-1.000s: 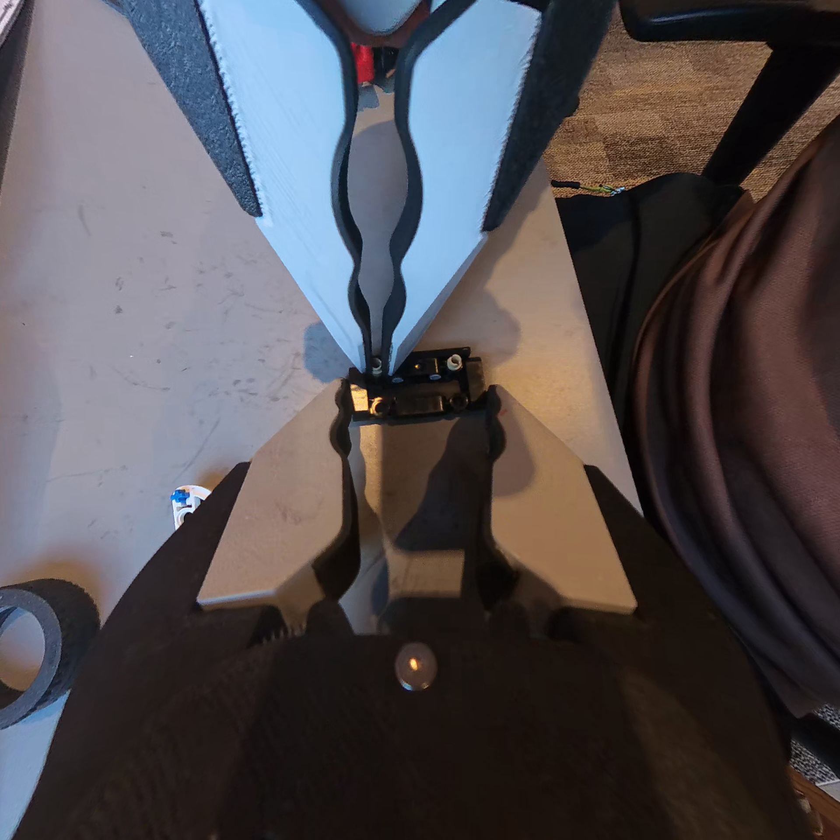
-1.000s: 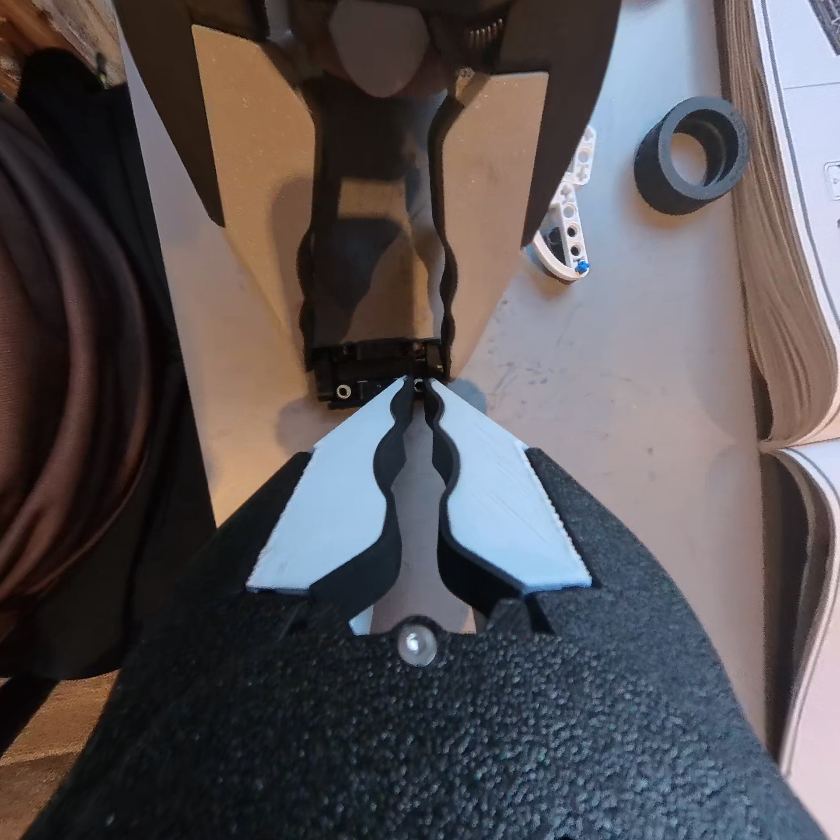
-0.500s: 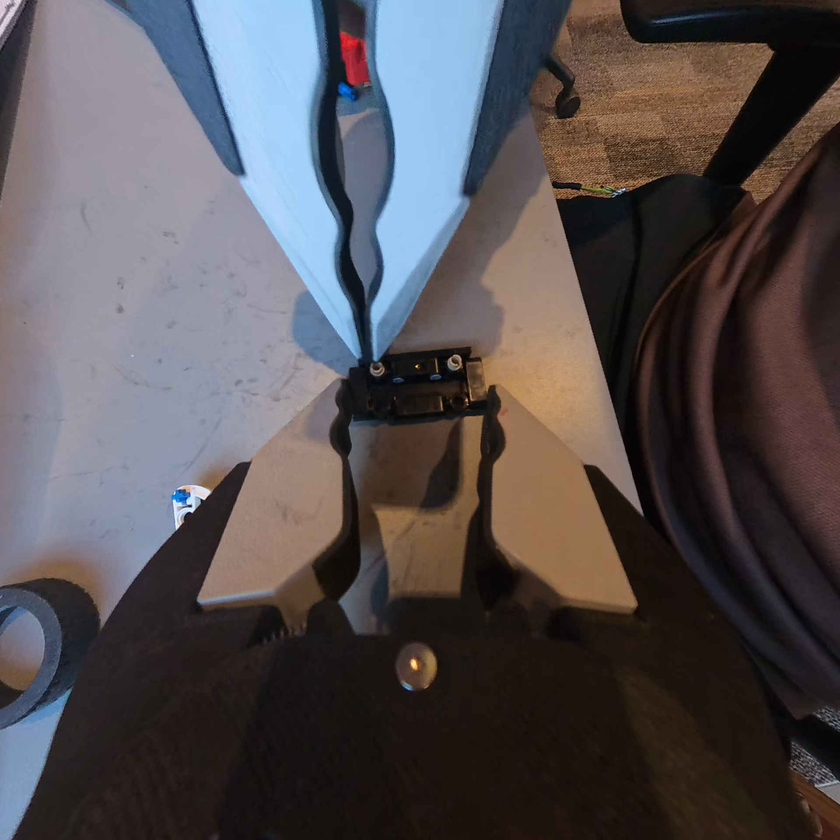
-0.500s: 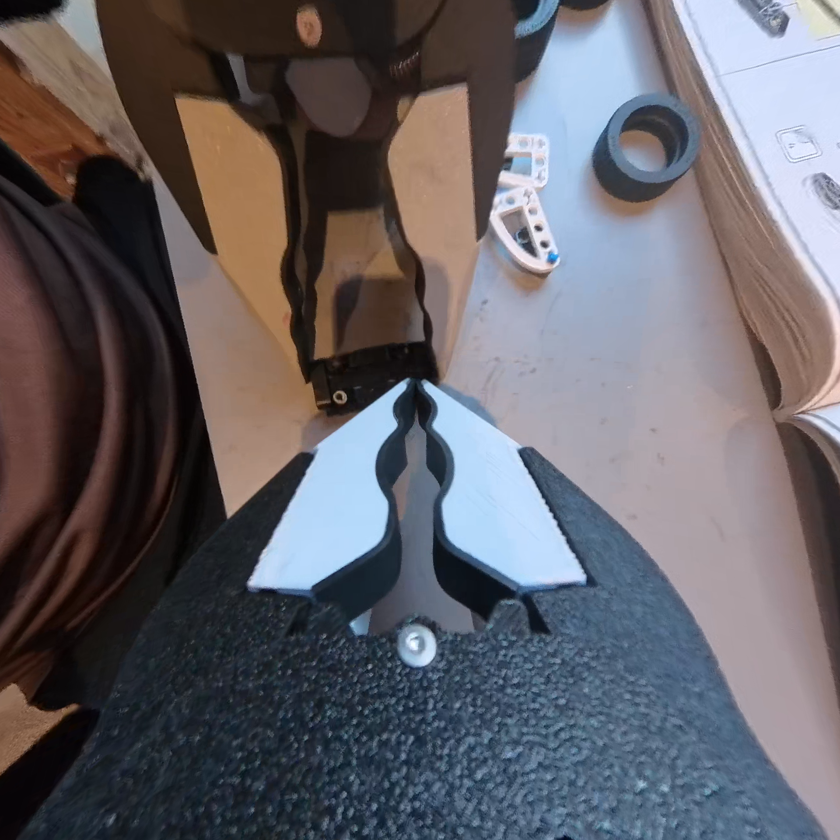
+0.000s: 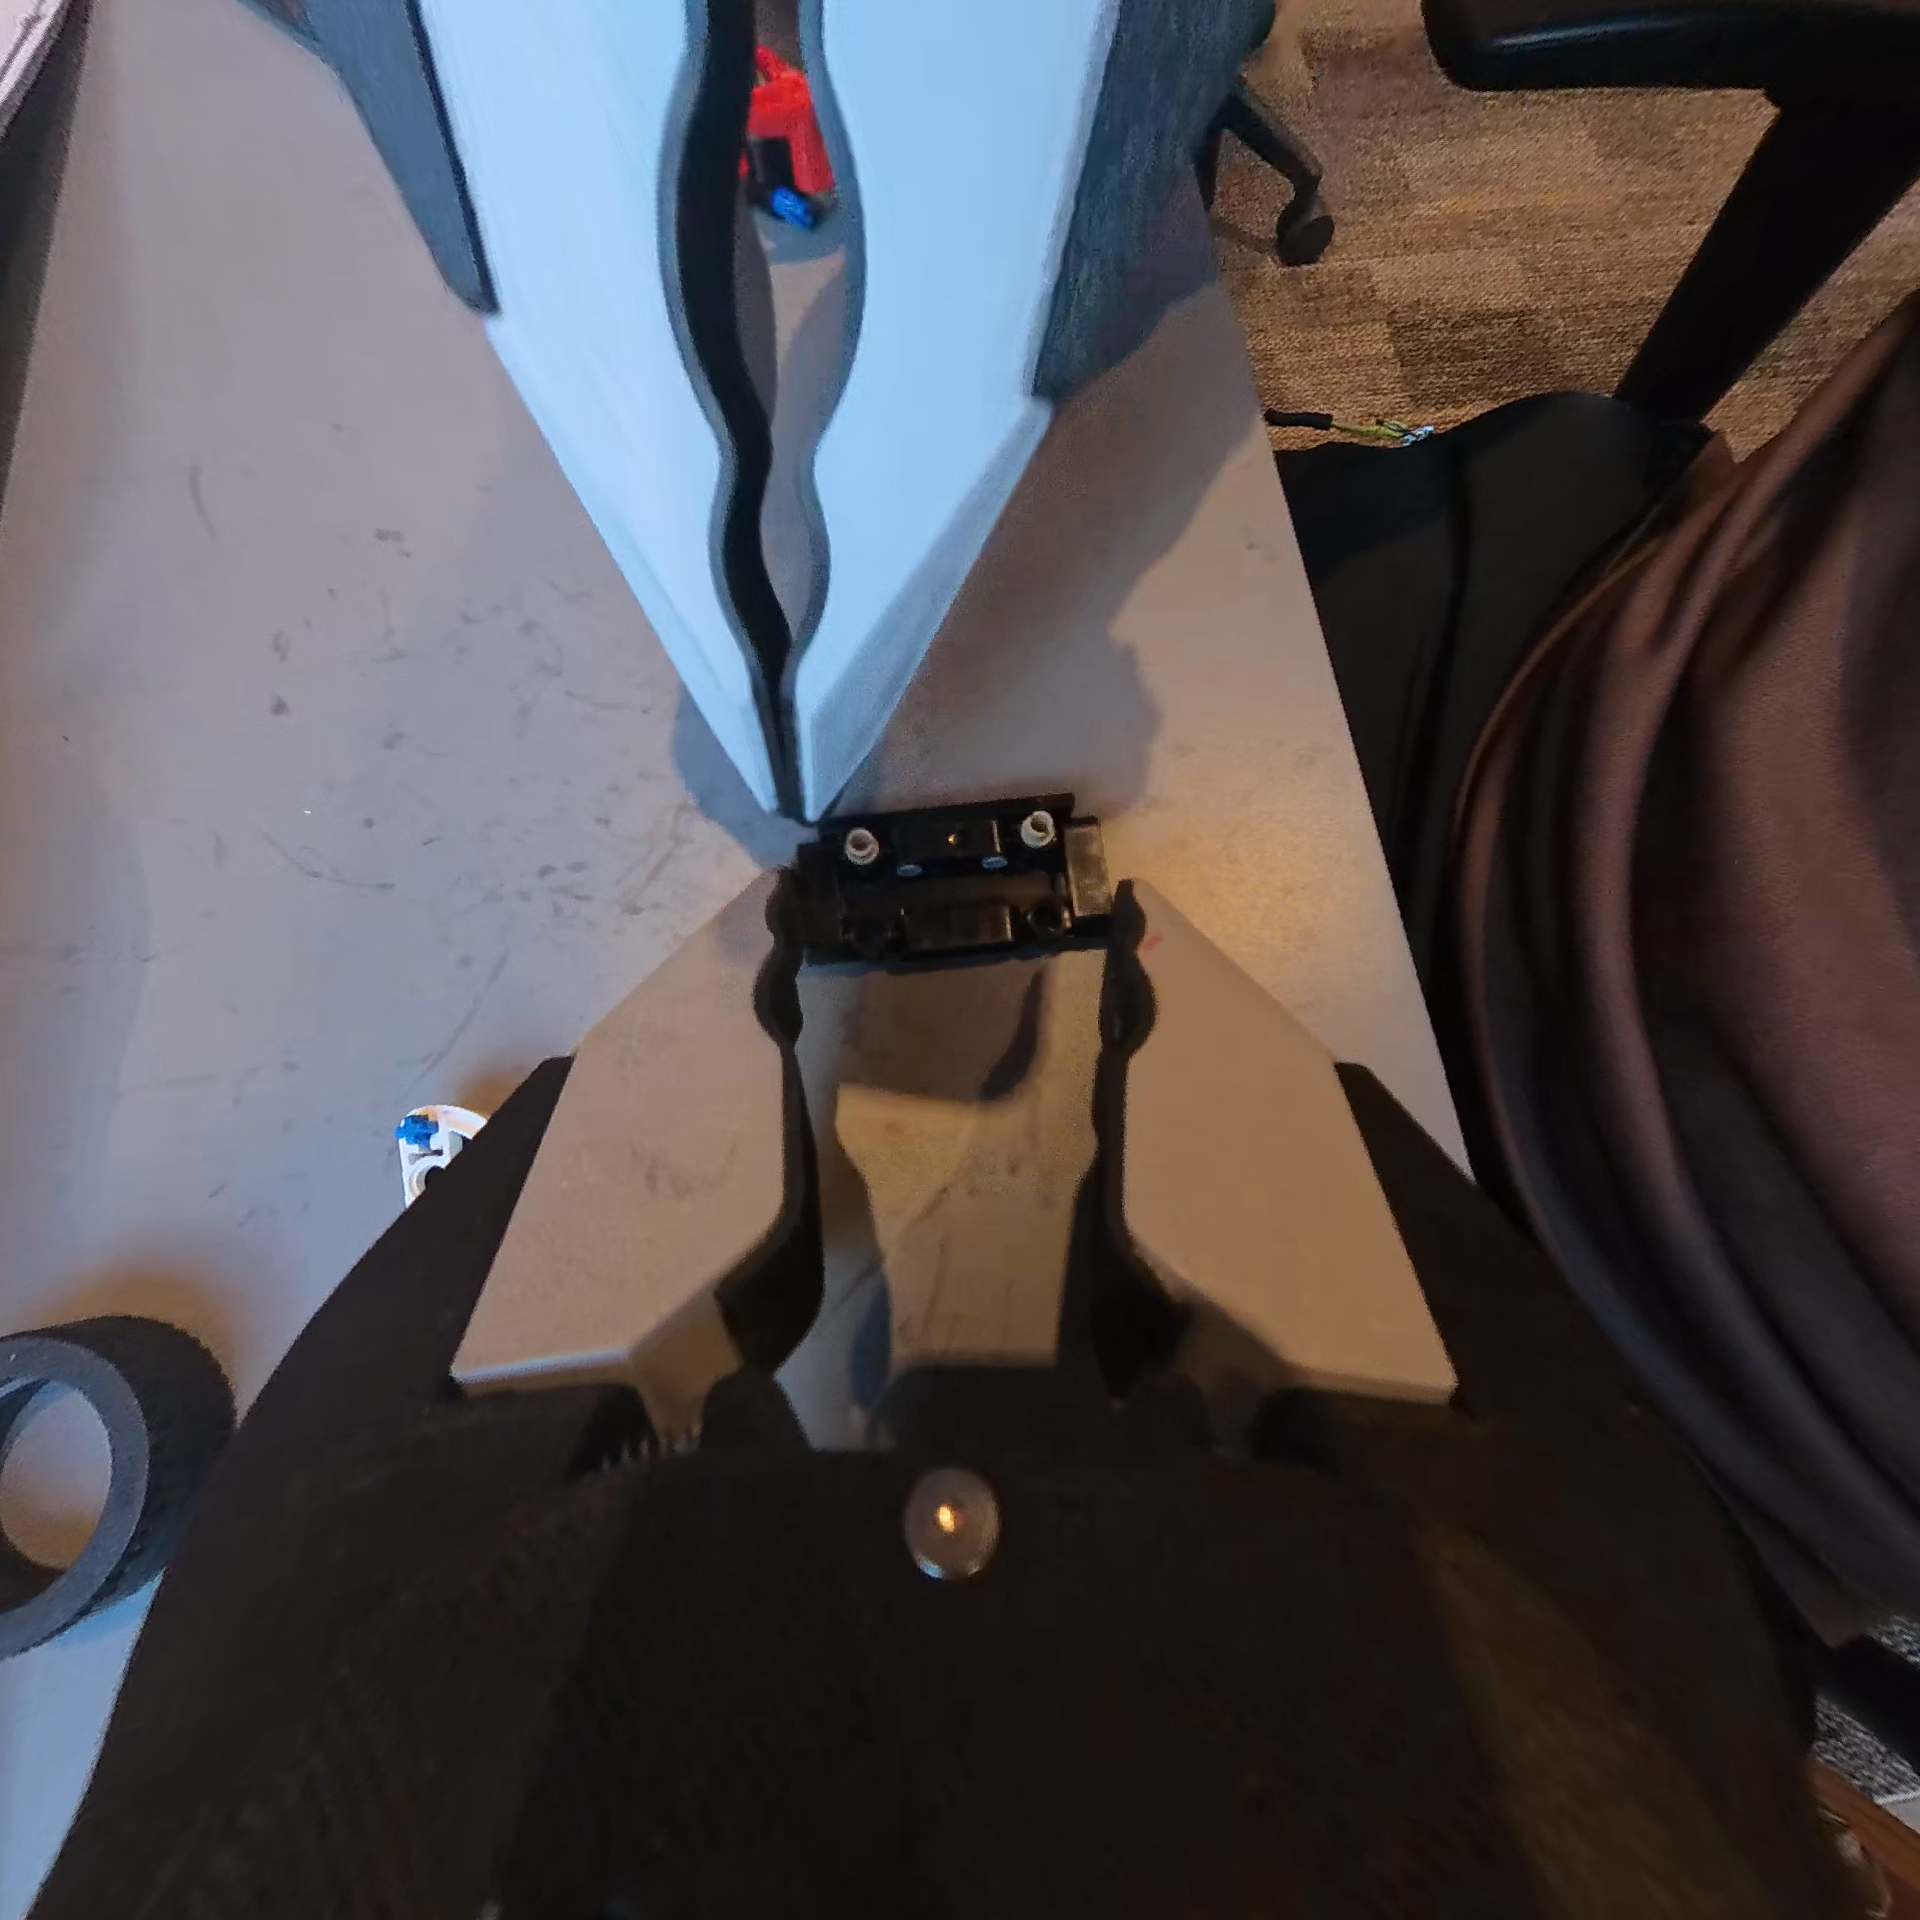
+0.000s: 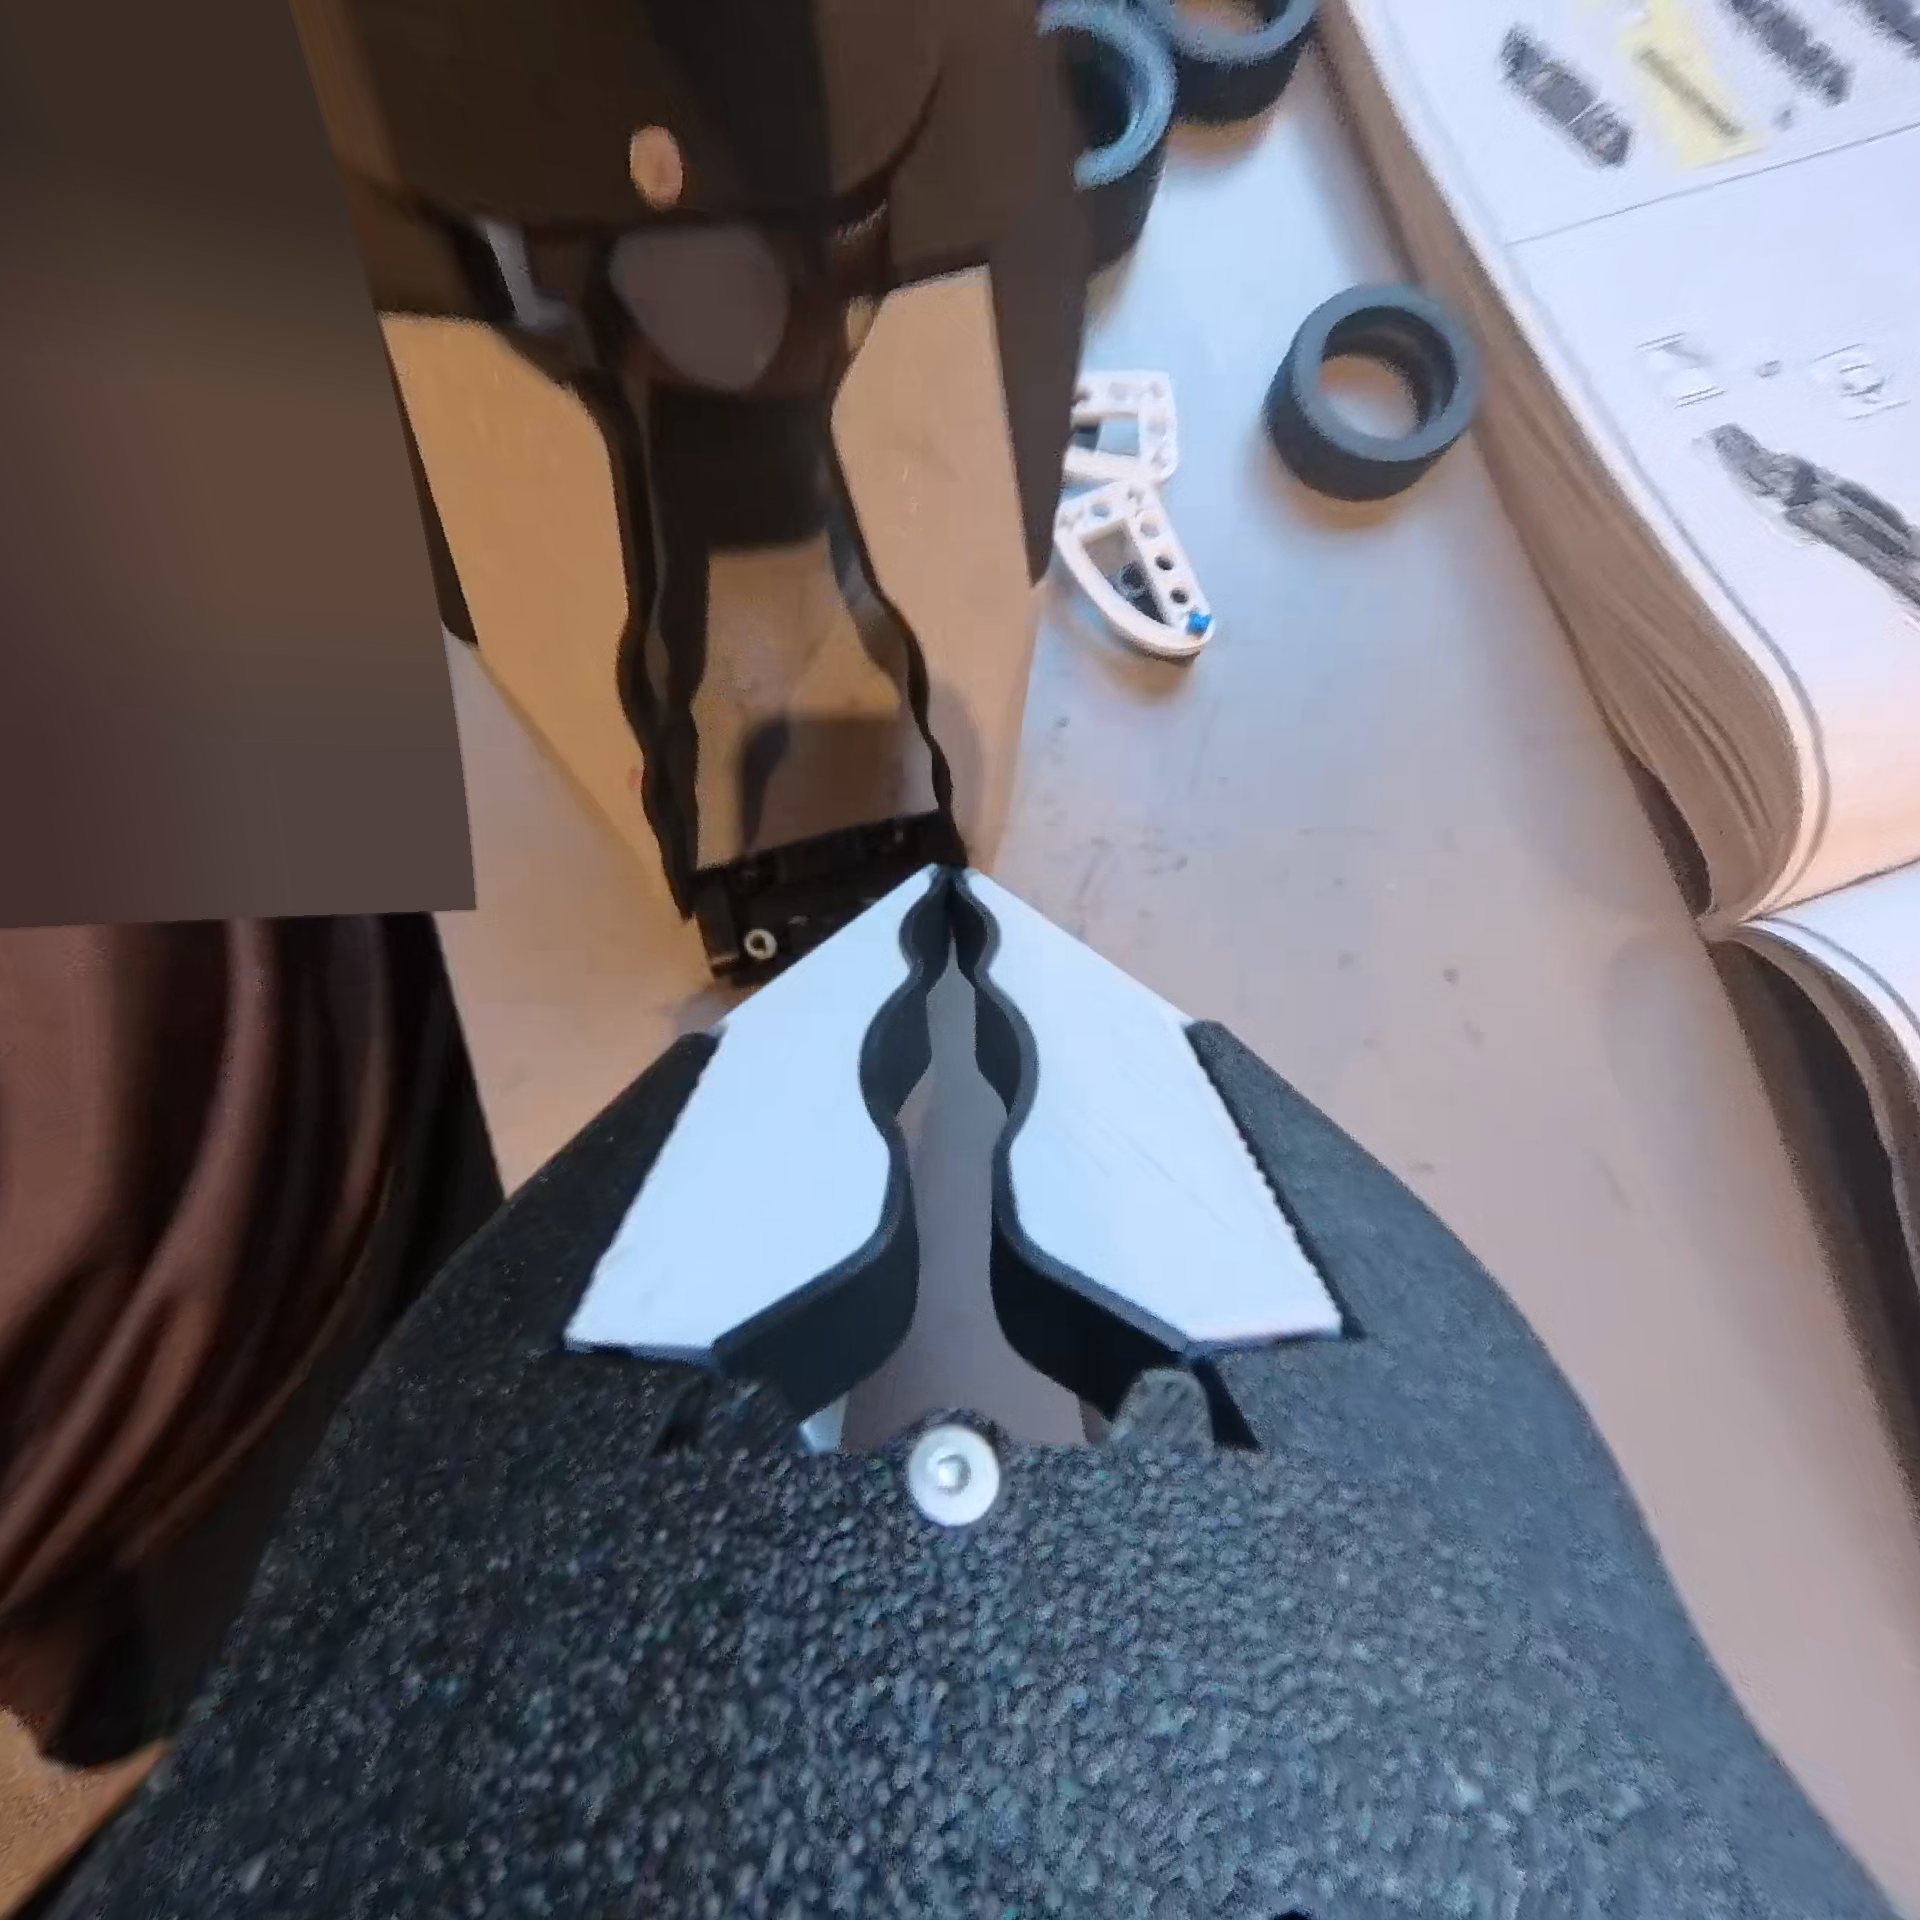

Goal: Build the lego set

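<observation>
My left gripper (image 5: 956,914) is shut on a small black lego assembly (image 5: 945,883), gripping it by its two ends just above the table. Two pale pins (image 5: 862,842) stick up from its far side. My right gripper (image 5: 792,805), with pale blue fingers, comes in from the far side. Its jaws are closed with nothing showing between them, and its tips are just off the assembly's left corner. In the right wrist view my right gripper (image 6: 951,875) sits by the right end of the assembly (image 6: 790,914), which the left gripper (image 6: 821,883) holds.
A black tyre (image 5: 62,1475) and a white curved piece (image 5: 431,1143) lie left of my left gripper. Red parts (image 5: 784,135) lie farther back. An open instruction booklet (image 6: 1662,520), more tyres (image 6: 1371,405) and white pieces (image 6: 1132,582) lie to the right. A person's dark clothing (image 5: 1662,935) is at the table edge. Only a small space, under 4 cm, lies between the two pairs of fingers. The white curved piece (image 5: 431,1143) lies around 7 centimeters away from my left fingertips. It is also in sight in the right wrist view (image 6: 1187,614).
My right gripper was pressing a pale pin into the assembly's left hole. It has since lifted off, closed fully and shifted left, and the pin stays in the assembly. The left gripper has held still.
</observation>
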Demonstrator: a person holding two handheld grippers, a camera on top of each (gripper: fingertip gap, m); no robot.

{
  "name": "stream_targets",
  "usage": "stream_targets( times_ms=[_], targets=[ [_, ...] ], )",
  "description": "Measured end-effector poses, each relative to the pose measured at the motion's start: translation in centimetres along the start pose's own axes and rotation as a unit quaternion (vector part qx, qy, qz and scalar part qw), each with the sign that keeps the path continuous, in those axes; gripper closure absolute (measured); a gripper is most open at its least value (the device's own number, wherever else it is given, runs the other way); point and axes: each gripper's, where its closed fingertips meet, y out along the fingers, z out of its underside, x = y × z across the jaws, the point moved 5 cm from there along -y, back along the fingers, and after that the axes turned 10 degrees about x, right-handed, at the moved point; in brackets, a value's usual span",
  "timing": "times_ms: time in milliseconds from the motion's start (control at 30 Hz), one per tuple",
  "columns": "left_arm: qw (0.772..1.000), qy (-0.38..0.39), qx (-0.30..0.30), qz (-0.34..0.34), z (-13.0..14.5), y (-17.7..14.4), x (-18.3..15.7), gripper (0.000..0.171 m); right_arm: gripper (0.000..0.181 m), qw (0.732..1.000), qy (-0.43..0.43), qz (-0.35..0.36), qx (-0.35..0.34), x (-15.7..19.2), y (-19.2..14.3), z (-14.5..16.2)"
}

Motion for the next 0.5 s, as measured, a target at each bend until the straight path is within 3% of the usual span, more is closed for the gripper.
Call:
stream_targets(
  times_ms=[33,67,100,133,267,500],
  targets=[
    [1.000,0.000,0.000,0.000,0.0,0.0,0.0,0.114,0.181,0.999,0.017,-0.014,-0.024,0.1,-0.3,0.0],
    [1.000,0.001,0.000,-0.001,0.0,0.0,0.0,0.114,0.173,0.998,0.031,-0.030,-0.043,0.4,-0.5,0.1],
    [1.000,0.001,0.000,-0.001,0.0,0.0,0.0,0.114,0.148,0.997,0.044,-0.041,-0.057,0.6,-0.5,0.3],
    [1.000,0.002,0.000,-0.002,0.0,0.0,0.0,0.114,0.138,0.995,0.051,-0.054,-0.063,1.0,-0.4,0.7],
    [1.000,0.002,0.001,-0.002,0.0,0.0,-0.1,0.114,0.117,0.994,0.070,-0.050,-0.066,1.7,0.5,1.8],
    [1.000,0.008,0.003,-0.008,0.3,-0.3,0.0,0.114,0.119,0.999,0.016,-0.002,-0.033,2.2,2.2,1.8]
  ],
)
